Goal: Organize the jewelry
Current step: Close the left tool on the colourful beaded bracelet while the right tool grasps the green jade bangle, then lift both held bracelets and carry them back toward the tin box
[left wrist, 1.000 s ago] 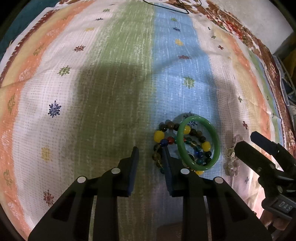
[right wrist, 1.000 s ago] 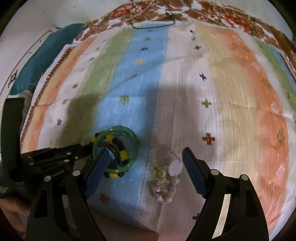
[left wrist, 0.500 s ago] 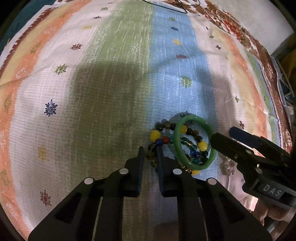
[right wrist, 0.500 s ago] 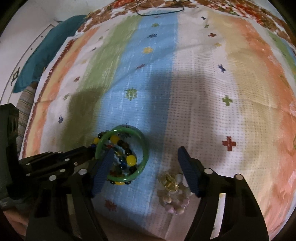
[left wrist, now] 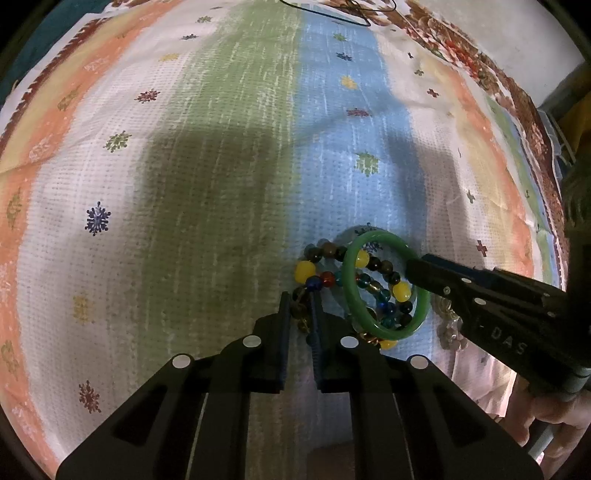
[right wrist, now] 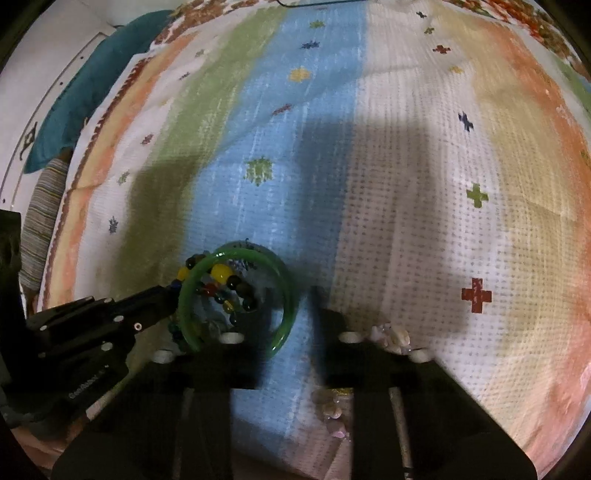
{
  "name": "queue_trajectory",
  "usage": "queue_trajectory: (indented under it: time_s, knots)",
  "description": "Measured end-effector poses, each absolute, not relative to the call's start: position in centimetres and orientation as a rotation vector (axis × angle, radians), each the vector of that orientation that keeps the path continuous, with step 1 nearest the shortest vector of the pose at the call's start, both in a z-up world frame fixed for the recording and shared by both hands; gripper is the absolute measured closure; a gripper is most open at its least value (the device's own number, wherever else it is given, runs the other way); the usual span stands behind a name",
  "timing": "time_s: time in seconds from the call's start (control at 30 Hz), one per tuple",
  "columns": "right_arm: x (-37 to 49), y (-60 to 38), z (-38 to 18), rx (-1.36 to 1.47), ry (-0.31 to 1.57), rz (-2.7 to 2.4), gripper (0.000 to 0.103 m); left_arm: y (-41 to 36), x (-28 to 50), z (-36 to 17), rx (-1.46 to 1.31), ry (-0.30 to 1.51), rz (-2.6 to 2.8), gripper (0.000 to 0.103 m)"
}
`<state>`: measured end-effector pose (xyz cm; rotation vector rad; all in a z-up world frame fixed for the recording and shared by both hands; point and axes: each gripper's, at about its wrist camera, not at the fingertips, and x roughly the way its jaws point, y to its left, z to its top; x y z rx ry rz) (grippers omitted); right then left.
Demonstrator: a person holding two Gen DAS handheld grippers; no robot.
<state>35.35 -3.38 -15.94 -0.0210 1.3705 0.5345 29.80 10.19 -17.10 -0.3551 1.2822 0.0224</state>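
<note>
A green bangle (left wrist: 384, 284) lies tilted on a multicoloured bead bracelet (left wrist: 314, 273) on the striped cloth. My left gripper (left wrist: 300, 306) is shut on the bead bracelet's near-left strand. My right gripper (right wrist: 290, 306) is partly closed around the bangle's right rim (right wrist: 284, 295), one finger inside the ring, one outside; contact is unclear. In the left wrist view the right gripper's fingertip (left wrist: 421, 269) touches the bangle's right edge. A pale stone bracelet (right wrist: 391, 338) lies beside and under the right finger, also showing in the left wrist view (left wrist: 448, 332).
The striped embroidered cloth (left wrist: 221, 166) covers the whole surface. A thin black cord (left wrist: 332, 13) lies at the far edge. A teal cushion (right wrist: 74, 99) sits off the cloth's far-left side. The cloth's near edge runs just below the grippers.
My left gripper closed from open onto the bead strand. My right gripper moved left from over the pale stone bracelet to the green bangle and narrowed its jaws.
</note>
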Motion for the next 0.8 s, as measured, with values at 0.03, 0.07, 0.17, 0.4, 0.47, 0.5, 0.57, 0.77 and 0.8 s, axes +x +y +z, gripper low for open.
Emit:
queue_trajectory:
  time_s: [0.03,0.07,0.17,0.4,0.47,0.5,0.57,0.77,0.8]
  knots:
    - [35.3,-3.3,-16.0,-0.022,1.371,0.54,0.094,10.1,29.8,-17.1,-0.35,1.282,0.023,0.094]
    - [35.3,-3.3,-16.0,-0.022,1.372,0.543,0.094,10.1,29.8,-17.0,-0.349,1.282,0.023,0.094]
    - [35.1,-3.1,-15.9,-0.036,1.36,0.542,0.095,10.1,29.9,-16.8,-0.339,1.276,0.029,0.094]
    - [34.7,-3.8,-14.3,-0.098,1.279,0.48,0.095,10.6,29.6,-15.2,-0.349,1.245,0.03,0.094]
    - [34.5,-4.3,-13.7,-0.099,1.265,0.474,0.095,10.6,29.4,-14.5,-0.345,1.231,0.024,0.094]
    - [34.4,-4.6,-13.3,-0.104,1.252,0.466,0.095,10.7,29.3,-14.1,-0.345,1.222,0.022,0.094]
    - [34.0,-5.0,-12.4,-0.116,1.228,0.455,0.095,10.7,29.1,-13.2,-0.35,1.205,0.016,0.094]
    - [32.7,-6.4,-11.0,-0.149,1.181,0.409,0.095,10.1,28.8,-11.2,-0.342,1.163,-0.011,0.094]
    - [32.5,-6.8,-10.9,-0.147,1.179,0.397,0.095,10.0,28.8,-11.0,-0.34,1.159,-0.015,0.094]
